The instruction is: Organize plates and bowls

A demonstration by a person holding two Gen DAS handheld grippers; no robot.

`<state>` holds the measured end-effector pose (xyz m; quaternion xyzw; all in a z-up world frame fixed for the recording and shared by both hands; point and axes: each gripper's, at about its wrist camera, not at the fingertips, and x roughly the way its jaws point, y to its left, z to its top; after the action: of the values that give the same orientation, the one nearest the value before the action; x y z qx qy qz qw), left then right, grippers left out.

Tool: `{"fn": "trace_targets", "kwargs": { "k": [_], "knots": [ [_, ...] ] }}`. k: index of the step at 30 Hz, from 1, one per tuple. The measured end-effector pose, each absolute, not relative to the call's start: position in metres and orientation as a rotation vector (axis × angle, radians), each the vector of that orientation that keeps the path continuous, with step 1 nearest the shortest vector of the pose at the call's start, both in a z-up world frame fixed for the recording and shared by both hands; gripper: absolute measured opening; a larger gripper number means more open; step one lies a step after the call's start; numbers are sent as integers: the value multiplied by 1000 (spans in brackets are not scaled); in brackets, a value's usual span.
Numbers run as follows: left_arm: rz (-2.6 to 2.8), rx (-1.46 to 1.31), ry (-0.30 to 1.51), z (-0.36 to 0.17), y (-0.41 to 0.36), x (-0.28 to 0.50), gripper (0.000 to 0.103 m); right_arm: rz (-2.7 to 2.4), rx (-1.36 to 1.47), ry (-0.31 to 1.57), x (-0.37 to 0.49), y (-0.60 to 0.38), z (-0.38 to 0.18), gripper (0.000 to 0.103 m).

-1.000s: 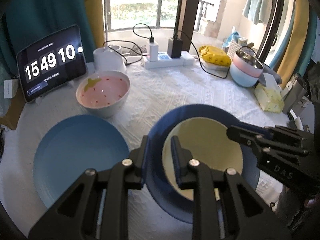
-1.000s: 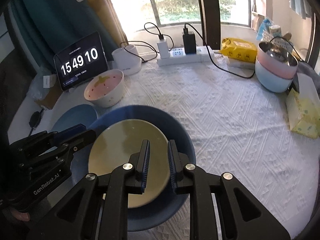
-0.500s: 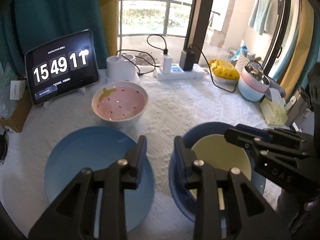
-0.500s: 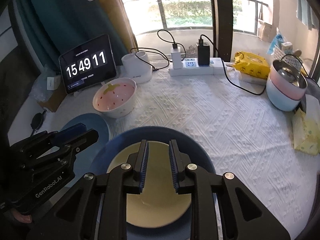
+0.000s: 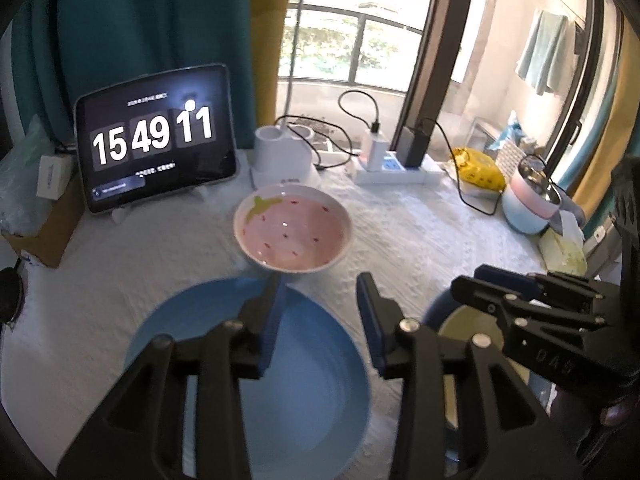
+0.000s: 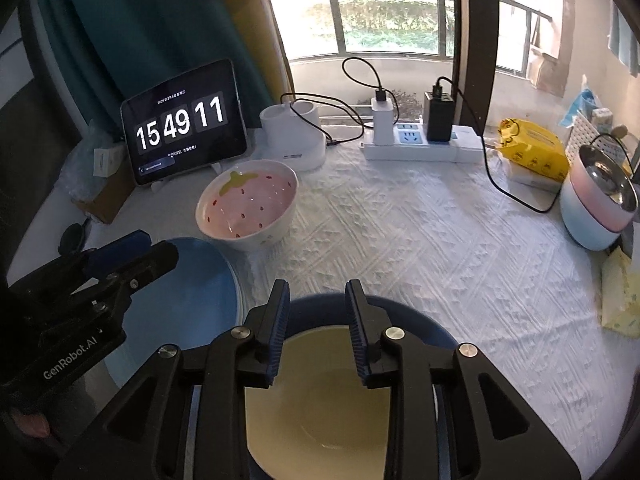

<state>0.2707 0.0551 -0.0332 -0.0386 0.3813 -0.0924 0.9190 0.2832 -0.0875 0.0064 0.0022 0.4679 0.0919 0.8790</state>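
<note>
A cream bowl [image 6: 320,400] sits inside a dark blue plate [image 6: 420,320] on the white tablecloth. My right gripper [image 6: 316,286] hangs over the plate's far rim with its jaws opening and nothing between them. Left of it lies a light blue plate [image 5: 304,400]. My left gripper [image 5: 320,284] hovers above that plate's far edge, its jaws also opening and empty. A pink strawberry bowl [image 5: 294,236] stands just beyond. In the left wrist view the cream bowl [image 5: 460,320] shows partly behind the right gripper [image 5: 480,284]. The right wrist view shows the left gripper [image 6: 152,248] above the light blue plate [image 6: 192,292].
At the back stand a tablet clock [image 6: 184,124], a white lamp base [image 6: 296,140] and a power strip [image 6: 420,144] with chargers and cables. A yellow packet [image 6: 532,148], a pastel pot [image 6: 596,204] and a tissue pack [image 6: 620,300] sit at the right.
The left gripper has let go of the dark blue plate's rim and shifted left over the light blue plate. Both grippers have drawn back and their jaws have widened.
</note>
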Motion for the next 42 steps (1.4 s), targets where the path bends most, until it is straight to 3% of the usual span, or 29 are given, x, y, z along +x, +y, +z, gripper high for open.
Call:
{"fn": "trace_targets", "kwargs": {
  "k": [42],
  "knots": [
    [-164,-187,854,-69,112,355,40,175,-44,1087,378,-38,-32,30]
  ]
}}
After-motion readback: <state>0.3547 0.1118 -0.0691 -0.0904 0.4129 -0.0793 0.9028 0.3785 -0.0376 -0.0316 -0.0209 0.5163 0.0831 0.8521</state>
